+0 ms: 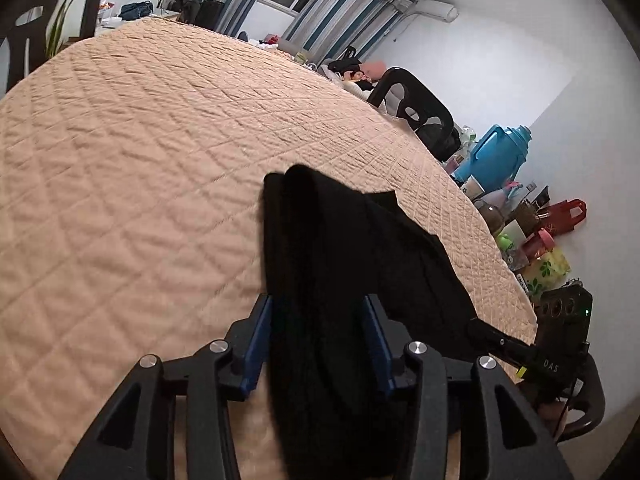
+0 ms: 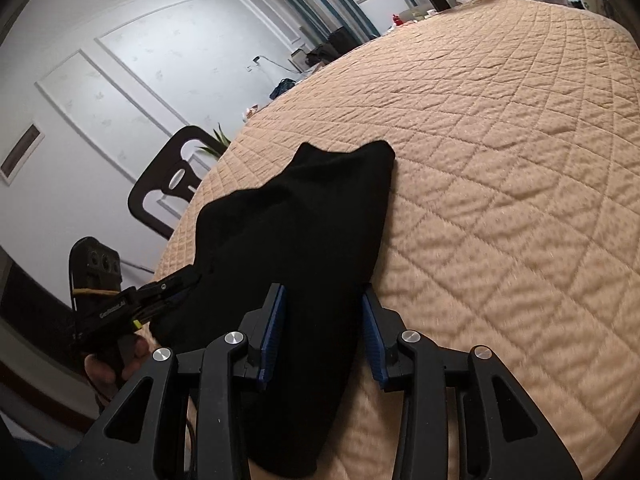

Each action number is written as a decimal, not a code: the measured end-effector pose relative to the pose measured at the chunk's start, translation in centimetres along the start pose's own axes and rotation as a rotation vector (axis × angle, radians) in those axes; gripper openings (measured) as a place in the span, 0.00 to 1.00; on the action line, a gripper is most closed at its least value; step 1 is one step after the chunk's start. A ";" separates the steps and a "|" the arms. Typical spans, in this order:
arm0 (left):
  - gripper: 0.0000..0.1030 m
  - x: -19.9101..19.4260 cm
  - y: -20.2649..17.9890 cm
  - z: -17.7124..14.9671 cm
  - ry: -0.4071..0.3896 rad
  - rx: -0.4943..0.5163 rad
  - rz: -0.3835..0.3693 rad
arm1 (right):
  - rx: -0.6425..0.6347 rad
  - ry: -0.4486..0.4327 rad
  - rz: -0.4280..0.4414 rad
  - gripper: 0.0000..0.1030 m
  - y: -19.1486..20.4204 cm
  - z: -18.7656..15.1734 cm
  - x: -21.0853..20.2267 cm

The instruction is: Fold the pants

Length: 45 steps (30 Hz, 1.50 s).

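Black pants (image 2: 304, 240) lie between both parted tongs (image 1: 318, 316) (image 2: 324, 312) (blue thermos (image 1: 496, 156) only left-view).

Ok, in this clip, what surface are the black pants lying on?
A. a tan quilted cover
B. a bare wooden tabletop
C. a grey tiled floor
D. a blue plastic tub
A: the black pants lie bunched on the tan quilted cover, whose diamond stitching shows all around them in both wrist views.
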<state>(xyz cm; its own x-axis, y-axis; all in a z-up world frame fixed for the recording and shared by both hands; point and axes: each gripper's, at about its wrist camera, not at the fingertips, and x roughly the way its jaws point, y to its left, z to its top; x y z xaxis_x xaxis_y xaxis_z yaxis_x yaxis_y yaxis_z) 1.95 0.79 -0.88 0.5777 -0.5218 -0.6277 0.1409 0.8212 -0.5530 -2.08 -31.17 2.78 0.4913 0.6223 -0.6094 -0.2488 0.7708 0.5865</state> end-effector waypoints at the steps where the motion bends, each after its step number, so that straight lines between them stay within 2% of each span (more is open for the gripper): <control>1: 0.47 0.3 0.0 0.3 0.002 -0.008 -0.001 | 0.001 0.000 -0.002 0.38 0.0 0.3 0.3; 4: 0.48 0.7 0.0 0.7 0.012 -0.021 -0.010 | -0.004 -0.005 -0.001 0.38 0.5 0.7 0.7; 10: 0.47 -0.8 0.0 -1.4 0.004 -0.020 -0.038 | -0.014 -0.012 -0.007 0.37 0.7 0.0 0.3; 15: 0.45 -0.1 -0.5 -0.4 0.014 0.002 -0.008 | -0.016 -0.002 -0.018 0.33 0.5 0.5 0.8; 19: 0.36 0.1 -1.2 -0.1 0.005 0.025 0.024 | -0.048 -0.002 -0.047 0.26 1.5 0.8 1.4; 23: 0.29 -0.8 -2.1 -0.1 -0.024 0.063 0.038 | -0.081 -0.035 -0.037 0.20 2.3 0.8 0.4; 28: 0.24 -1.7 -2.8 0.7 -0.035 0.090 0.028 | -0.128 -0.062 -0.013 0.17 3.8 1.8 -0.4; 37: 0.24 -2.8 -2.5 4.9 -0.082 0.140 0.053 | -0.228 -0.089 0.042 0.17 7.8 5.3 1.1; 45: 0.24 -1.4 0.0 10.2 -0.088 0.139 0.098 | -0.198 -0.068 0.091 0.17 7.9 10.4 6.0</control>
<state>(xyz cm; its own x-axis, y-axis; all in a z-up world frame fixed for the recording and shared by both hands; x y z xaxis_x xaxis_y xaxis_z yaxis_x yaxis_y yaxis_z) 9.32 3.87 5.60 0.6614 -0.4205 -0.6211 0.1864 0.8942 -0.4069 7.61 -22.78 9.26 0.5130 0.6847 -0.5176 -0.4500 0.7281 0.5172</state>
